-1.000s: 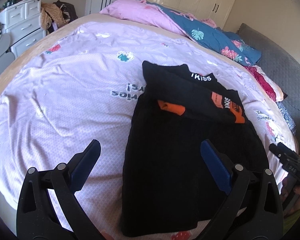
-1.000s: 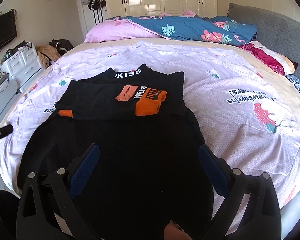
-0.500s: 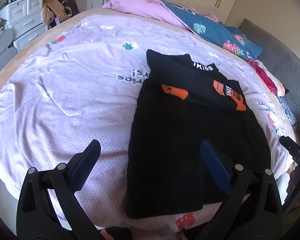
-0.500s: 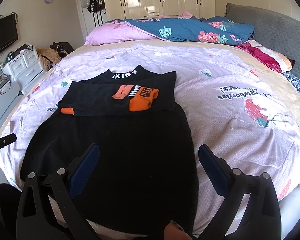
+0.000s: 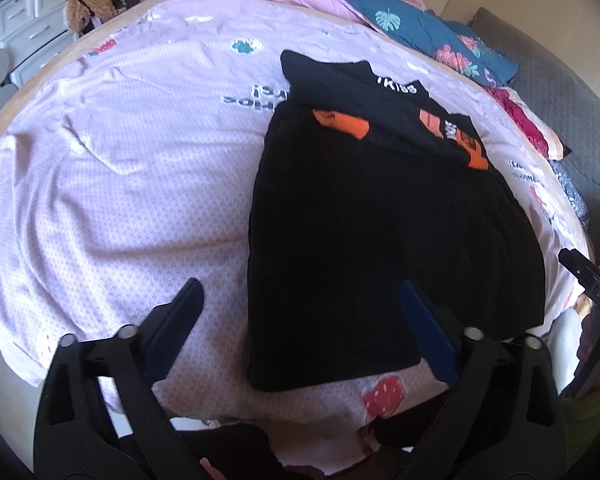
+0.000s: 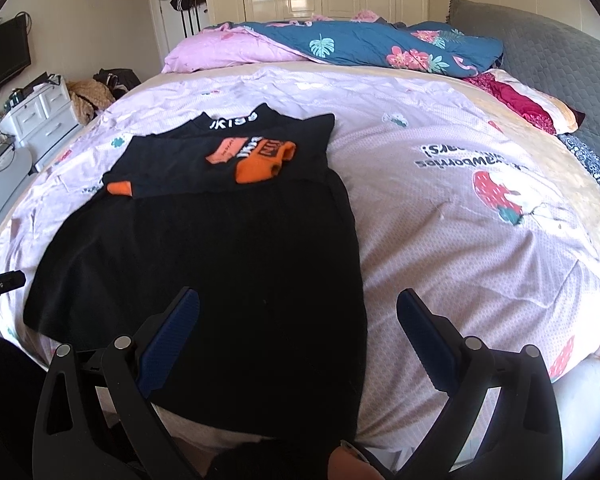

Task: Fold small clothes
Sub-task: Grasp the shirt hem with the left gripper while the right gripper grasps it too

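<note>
While the bed (image 6: 440, 216) carries everything, the black garment (image 6: 228, 280) is spread flat on its near left part, reaching the near edge. At its far end the sleeves with orange cuffs (image 6: 260, 164) are seen folded across the body, so the first folds are judged done; the lengthwise folding is not yet done. The left claw (image 5: 300, 320) and the right claw (image 6: 298, 328) are both held wide above the near hem, and nothing is gripped.
</note>
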`<control>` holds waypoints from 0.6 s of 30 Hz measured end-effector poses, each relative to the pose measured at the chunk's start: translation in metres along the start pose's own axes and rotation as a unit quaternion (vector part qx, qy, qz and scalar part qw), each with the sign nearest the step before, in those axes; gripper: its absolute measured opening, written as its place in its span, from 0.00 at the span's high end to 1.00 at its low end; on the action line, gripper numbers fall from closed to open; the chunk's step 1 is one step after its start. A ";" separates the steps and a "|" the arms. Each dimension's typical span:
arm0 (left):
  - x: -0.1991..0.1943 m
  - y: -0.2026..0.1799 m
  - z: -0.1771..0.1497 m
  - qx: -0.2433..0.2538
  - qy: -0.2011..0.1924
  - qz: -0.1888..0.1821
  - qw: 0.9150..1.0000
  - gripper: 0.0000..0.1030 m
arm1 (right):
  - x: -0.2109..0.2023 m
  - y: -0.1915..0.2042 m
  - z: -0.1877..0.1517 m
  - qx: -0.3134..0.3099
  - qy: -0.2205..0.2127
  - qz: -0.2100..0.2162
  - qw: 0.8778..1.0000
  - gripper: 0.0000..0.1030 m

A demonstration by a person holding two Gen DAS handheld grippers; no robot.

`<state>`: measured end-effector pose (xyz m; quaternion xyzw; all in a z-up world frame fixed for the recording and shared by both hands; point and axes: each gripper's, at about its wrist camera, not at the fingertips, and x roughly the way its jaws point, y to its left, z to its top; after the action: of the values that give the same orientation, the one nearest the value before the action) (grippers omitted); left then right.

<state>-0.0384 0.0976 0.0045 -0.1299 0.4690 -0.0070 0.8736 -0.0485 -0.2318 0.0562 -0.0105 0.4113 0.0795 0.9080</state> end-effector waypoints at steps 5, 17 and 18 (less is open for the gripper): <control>0.004 0.002 -0.009 -0.002 0.020 -0.016 1.000 0.37 | 0.001 -0.010 -0.011 0.004 0.009 -0.003 1.000 0.04; 0.027 -0.004 -0.018 0.011 0.077 -0.017 0.997 0.39 | 0.008 -0.028 -0.047 0.001 0.056 0.021 0.998 0.04; 0.028 -0.003 -0.018 0.007 0.077 -0.017 0.997 0.42 | 0.008 -0.030 -0.052 0.002 0.060 0.024 0.998 0.05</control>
<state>-0.0371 0.0874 -0.0272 -0.1314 0.5325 -0.0352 0.8354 -0.0770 -0.2645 0.0142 -0.0036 0.4655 0.0994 0.8795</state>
